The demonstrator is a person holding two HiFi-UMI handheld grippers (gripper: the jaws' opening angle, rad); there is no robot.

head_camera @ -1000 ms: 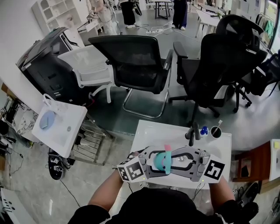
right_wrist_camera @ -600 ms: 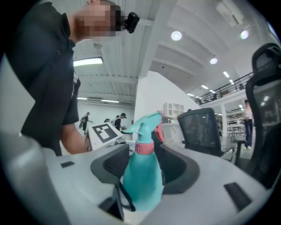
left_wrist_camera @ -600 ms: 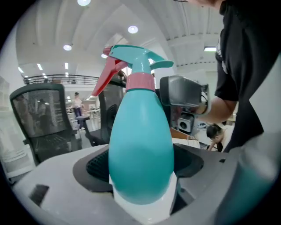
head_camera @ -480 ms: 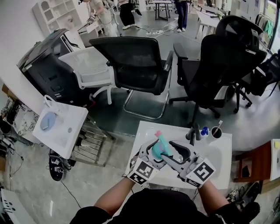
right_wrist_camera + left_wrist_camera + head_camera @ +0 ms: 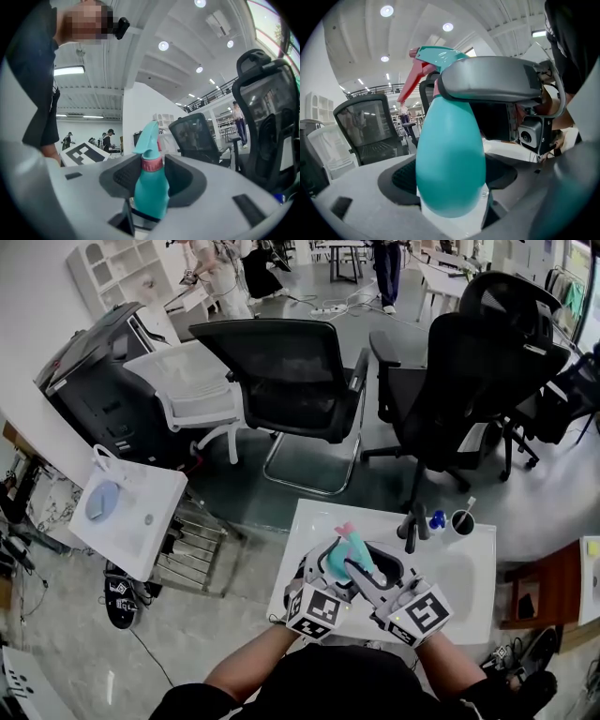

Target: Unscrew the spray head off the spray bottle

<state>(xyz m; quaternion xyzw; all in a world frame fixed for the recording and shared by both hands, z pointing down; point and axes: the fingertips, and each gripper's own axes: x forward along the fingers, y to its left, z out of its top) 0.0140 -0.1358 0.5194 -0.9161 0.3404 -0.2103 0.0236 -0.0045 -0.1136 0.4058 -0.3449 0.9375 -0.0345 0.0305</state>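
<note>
Spray bottle (image 5: pixel 342 557) clamped in left gripper (image 5: pixel 328 570) over white table (image 5: pixel 469 568).

1. No words, brand names or numbers can be read in any view.
2. The teal spray bottle (image 5: pixel 450 154) shows no legible print.
3. The only printed signs are black-and-white square patterns without letters, on the left marker cube (image 5: pixel 317 612) and the right marker cube (image 5: pixel 419 613).

Teal egg-shaped spray bottle (image 5: pixel 450 164), held aloft, tilted, teal spray head (image 5: pixel 440 56) with pink trigger and collar still on
</note>
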